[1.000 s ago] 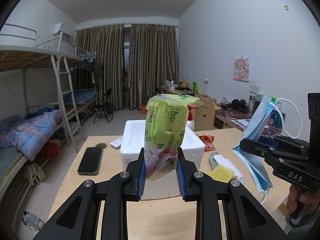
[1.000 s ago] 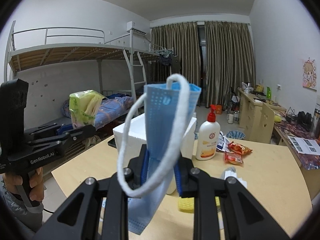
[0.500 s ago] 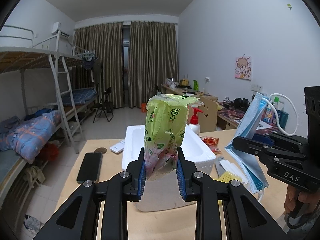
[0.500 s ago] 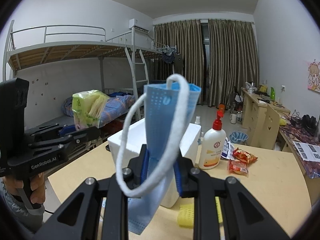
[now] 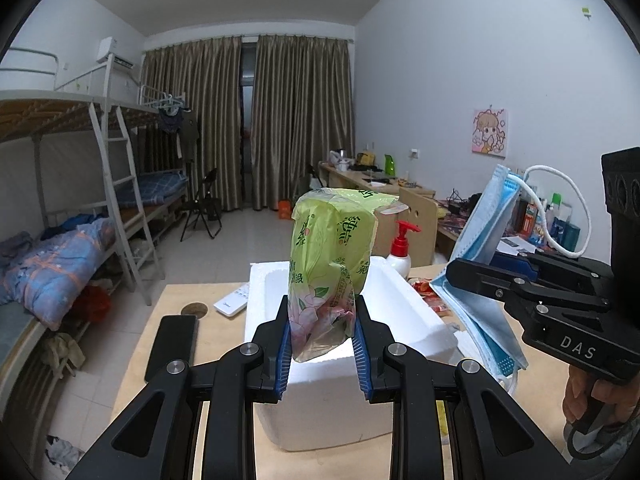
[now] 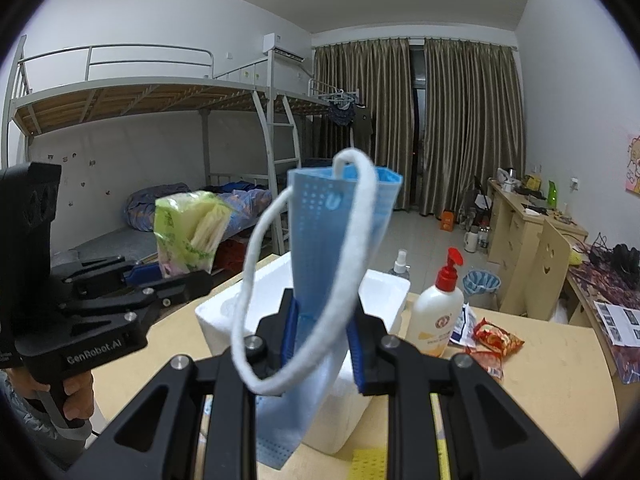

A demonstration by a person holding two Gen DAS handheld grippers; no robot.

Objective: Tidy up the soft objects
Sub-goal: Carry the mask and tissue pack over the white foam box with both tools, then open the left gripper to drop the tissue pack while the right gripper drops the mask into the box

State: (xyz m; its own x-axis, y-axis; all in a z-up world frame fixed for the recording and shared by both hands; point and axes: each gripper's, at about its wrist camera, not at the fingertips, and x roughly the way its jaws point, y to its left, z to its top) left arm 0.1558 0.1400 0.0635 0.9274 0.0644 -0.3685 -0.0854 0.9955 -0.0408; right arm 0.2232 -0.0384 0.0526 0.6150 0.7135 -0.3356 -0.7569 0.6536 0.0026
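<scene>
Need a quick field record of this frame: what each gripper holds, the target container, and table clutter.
left gripper: shut on green tissue pack, held upright
right gripper: shut on blue face mask, ear loop hanging free
container: white foam box, open top, ahead of both grippers
table: lotion pump bottle, red snack packets, black phone
placed: neither item in box yet

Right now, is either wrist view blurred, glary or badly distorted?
Left wrist view: sharp, even ceiling light, fisheye bending at the edges; tissue pack in the left claw crisp. Right wrist view: face mask sharp in the right claw, though its ear loop looks slightly soft.
</scene>
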